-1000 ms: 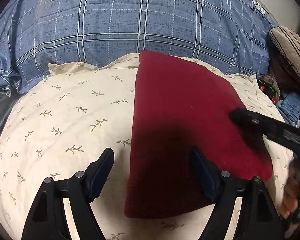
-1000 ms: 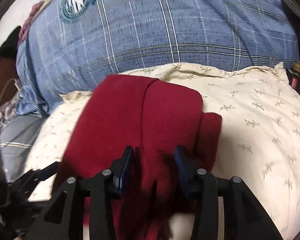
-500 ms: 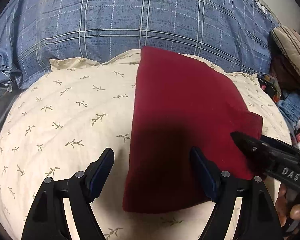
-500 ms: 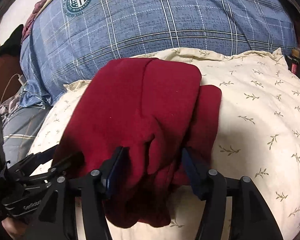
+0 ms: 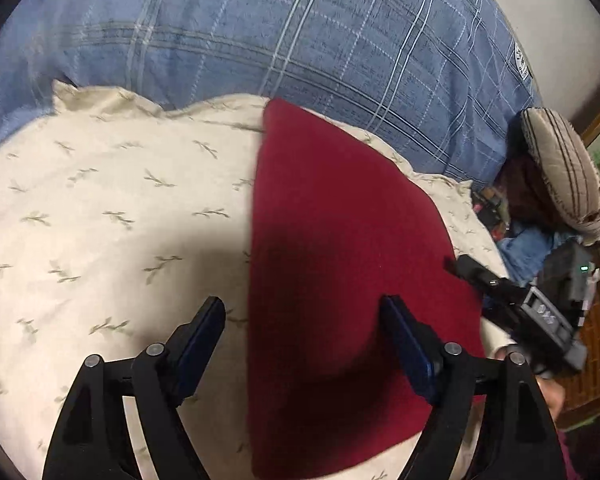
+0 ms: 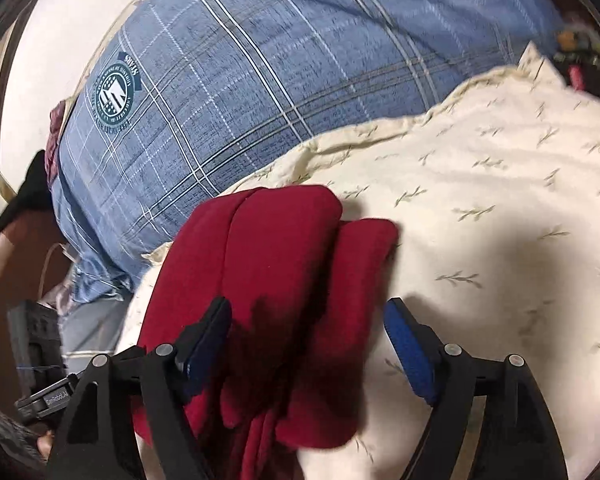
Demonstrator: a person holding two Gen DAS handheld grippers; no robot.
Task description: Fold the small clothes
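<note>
Released now, the soft dark-red folded fleece garment lies centre frame; right gripper and left gripper gape empty. Light, floppy: pinch its layered edge.

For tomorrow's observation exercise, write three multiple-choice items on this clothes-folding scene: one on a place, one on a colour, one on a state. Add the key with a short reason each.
1. Where does the folded garment lie?
A. on the cream leaf-print pillow
B. on a wooden floor
C. inside a basket

2. What colour is the garment?
A. green
B. dark red
C. white

3. How does the right gripper stand?
A. shut on the garment
B. open, jaws apart above the garment
C. out of view

Key: A, the dark red garment rests on the cream leaf-print pillow in front of the blue plaid pillow. B, its cloth is dark red in both views. C is wrong and B right: the right gripper shows its jaws wide apart, pinching no cloth.
</note>
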